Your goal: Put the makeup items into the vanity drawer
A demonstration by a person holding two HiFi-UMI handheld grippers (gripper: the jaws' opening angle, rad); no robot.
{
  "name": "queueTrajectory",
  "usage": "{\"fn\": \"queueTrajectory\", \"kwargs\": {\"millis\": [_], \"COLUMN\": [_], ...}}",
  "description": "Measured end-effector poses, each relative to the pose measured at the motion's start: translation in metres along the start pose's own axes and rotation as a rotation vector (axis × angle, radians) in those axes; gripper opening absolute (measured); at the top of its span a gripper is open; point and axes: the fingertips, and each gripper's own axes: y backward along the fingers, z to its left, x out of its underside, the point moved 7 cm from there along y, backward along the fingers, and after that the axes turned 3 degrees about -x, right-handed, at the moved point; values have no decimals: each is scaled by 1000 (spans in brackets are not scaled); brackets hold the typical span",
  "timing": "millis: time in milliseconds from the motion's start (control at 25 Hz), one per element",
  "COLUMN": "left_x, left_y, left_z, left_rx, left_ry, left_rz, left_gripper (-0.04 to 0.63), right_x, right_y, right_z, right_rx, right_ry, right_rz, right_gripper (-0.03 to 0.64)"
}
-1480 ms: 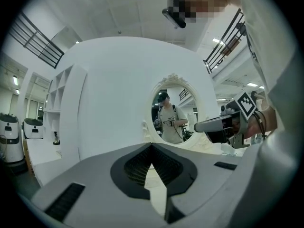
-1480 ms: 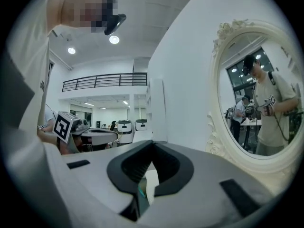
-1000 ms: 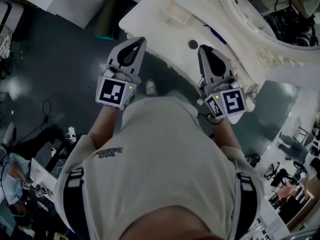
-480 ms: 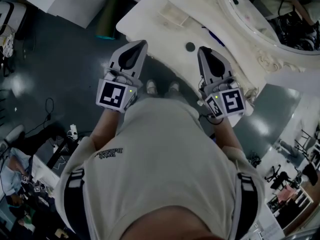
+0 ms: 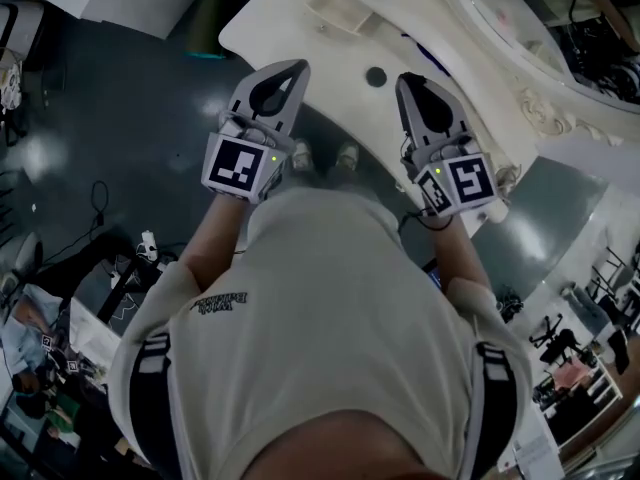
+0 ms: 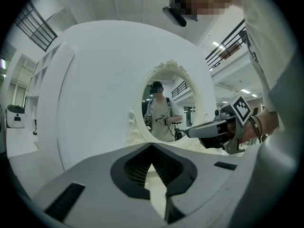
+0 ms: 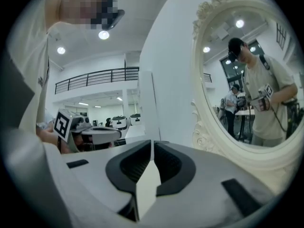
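I stand at a white vanity [image 5: 290, 23]. On its top lie a small dark round item [image 5: 376, 76] and a thin blue stick-like item [image 5: 413, 42]. My left gripper [image 5: 300, 65] hangs at the vanity's front edge, its jaws shut and empty. My right gripper [image 5: 407, 79] sits just right of the round item. Its jaws are opening, tips still together, nothing between them. In the left gripper view my left gripper [image 6: 152, 145] points at the oval mirror [image 6: 166, 108]. The right gripper [image 7: 152, 142] faces the mirror frame [image 7: 204, 127]. No drawer shows.
A shallow cream tray [image 5: 340, 10] sits at the vanity's far left. The ornate mirror frame [image 5: 545, 103] runs along the right. Dark floor [image 5: 120, 118] lies to the left, and my shoes [image 5: 345, 155] show below the vanity edge. Cables and desks [image 5: 60, 338] crowd the lower left.
Both grippers have moved forward to the vanity's front edge, the left one more, drifting right. The vanity has shifted up in the head view.
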Motion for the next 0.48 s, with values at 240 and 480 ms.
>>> {"fn": "queueTrajectory", "kwargs": {"millis": [240, 480], "left_x": [36, 86], "left_y": [-43, -85], "left_z": [1, 0], "left_rx": [48, 97], "left_ry": [5, 15], "left_rz": [53, 119], "left_gripper": [14, 14], "right_x": [36, 104], "right_y": [-26, -53], "right_z": [-31, -62], "right_rx": [19, 57], "right_ry": [-30, -27], "right_rz": [114, 286], "right_gripper": [123, 189]}}
